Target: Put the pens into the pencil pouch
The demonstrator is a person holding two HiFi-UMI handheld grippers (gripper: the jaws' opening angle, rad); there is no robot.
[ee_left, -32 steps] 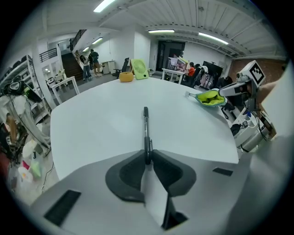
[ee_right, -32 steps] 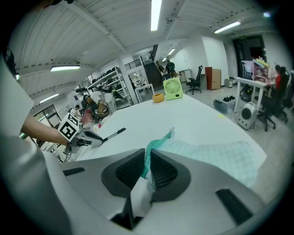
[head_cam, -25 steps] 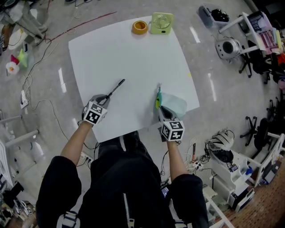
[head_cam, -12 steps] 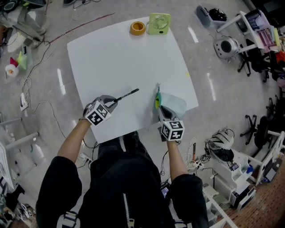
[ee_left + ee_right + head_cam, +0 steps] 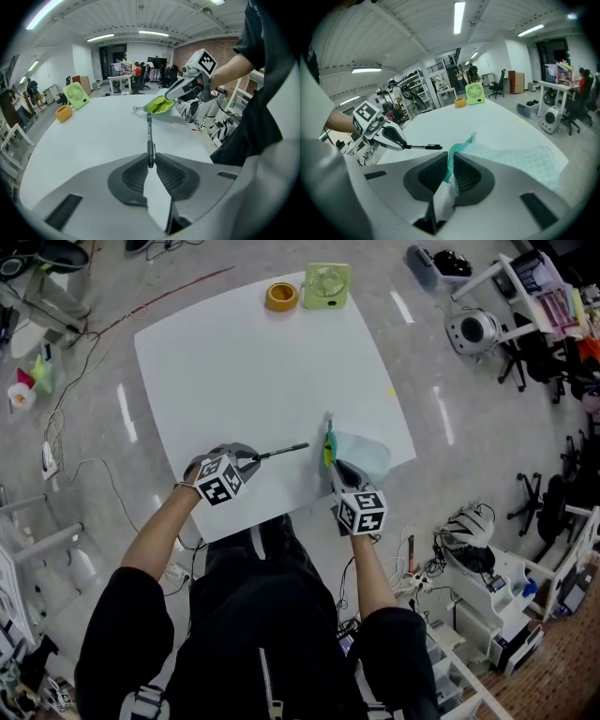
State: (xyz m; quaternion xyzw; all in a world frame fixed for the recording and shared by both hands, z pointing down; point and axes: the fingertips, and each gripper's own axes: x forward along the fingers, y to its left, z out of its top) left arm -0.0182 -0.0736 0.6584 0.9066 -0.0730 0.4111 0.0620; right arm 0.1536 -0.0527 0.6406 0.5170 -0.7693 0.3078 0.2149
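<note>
My left gripper (image 5: 253, 457) (image 5: 150, 161) is shut on one end of a black pen (image 5: 283, 451) (image 5: 150, 136) (image 5: 423, 146). The pen sticks out level over the white table (image 5: 244, 362), its tip aimed at the pouch mouth a short way off. The pencil pouch (image 5: 361, 455) (image 5: 511, 157) is pale teal with a green opening (image 5: 329, 446) (image 5: 159, 105) and lies near the table's right front edge. My right gripper (image 5: 339, 471) (image 5: 451, 165) is shut on the pouch's teal edge beside the opening and holds it up.
A yellow tape roll (image 5: 280, 296) (image 5: 63, 112) and a small green fan (image 5: 326, 285) (image 5: 76, 94) stand at the table's far edge. Chairs, shelving and cables crowd the floor around the table, mostly at the right.
My left gripper has carried the pen rightward toward the pouch and rolled, so the pen now lies nearly level instead of pointing up-right. The right gripper and pouch stayed still.
</note>
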